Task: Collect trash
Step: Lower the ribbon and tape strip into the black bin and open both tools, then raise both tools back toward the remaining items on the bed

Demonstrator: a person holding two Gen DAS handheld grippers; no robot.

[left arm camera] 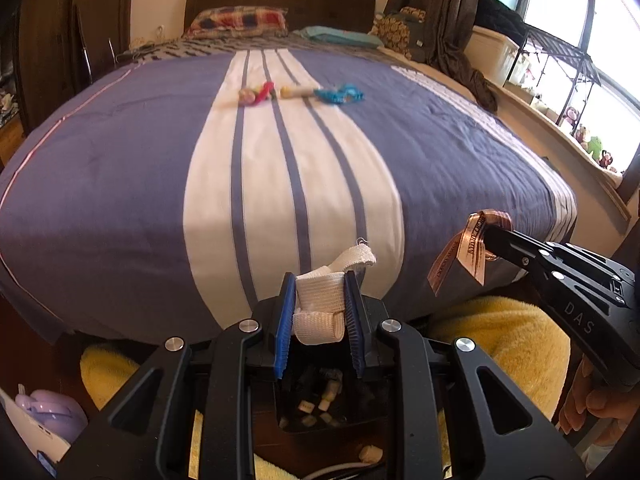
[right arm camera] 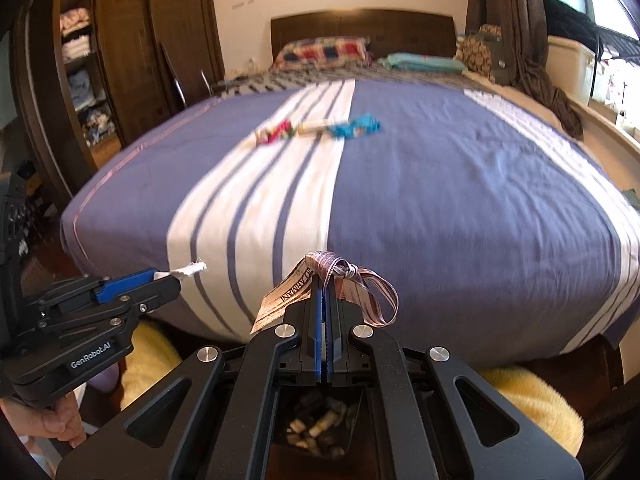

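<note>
My left gripper (left arm camera: 320, 280) is shut on a wad of white bandage strip (left arm camera: 320, 300), held over the foot edge of the bed. It also shows in the right wrist view (right arm camera: 176, 276), with the white strip (right arm camera: 188, 269) poking out. My right gripper (right arm camera: 324, 280) is shut on a pinkish printed ribbon (right arm camera: 344, 276); it shows in the left wrist view (left arm camera: 486, 236) with the ribbon (left arm camera: 468, 248) hanging. Below both grippers is a dark bin (right arm camera: 320, 432) with scraps inside. Far up the bed lie a red-pink wrapper (left arm camera: 258, 94), a white-yellow tube (left arm camera: 298, 91) and a blue wrapper (left arm camera: 340, 94).
The bed has a purple and white striped cover (left arm camera: 120, 184). A yellow fluffy rug (left arm camera: 500, 344) lies at its foot. A wardrobe (right arm camera: 120, 60) stands left, a window ledge with toys (left arm camera: 588, 140) right. A purple object (left arm camera: 52, 412) sits low left.
</note>
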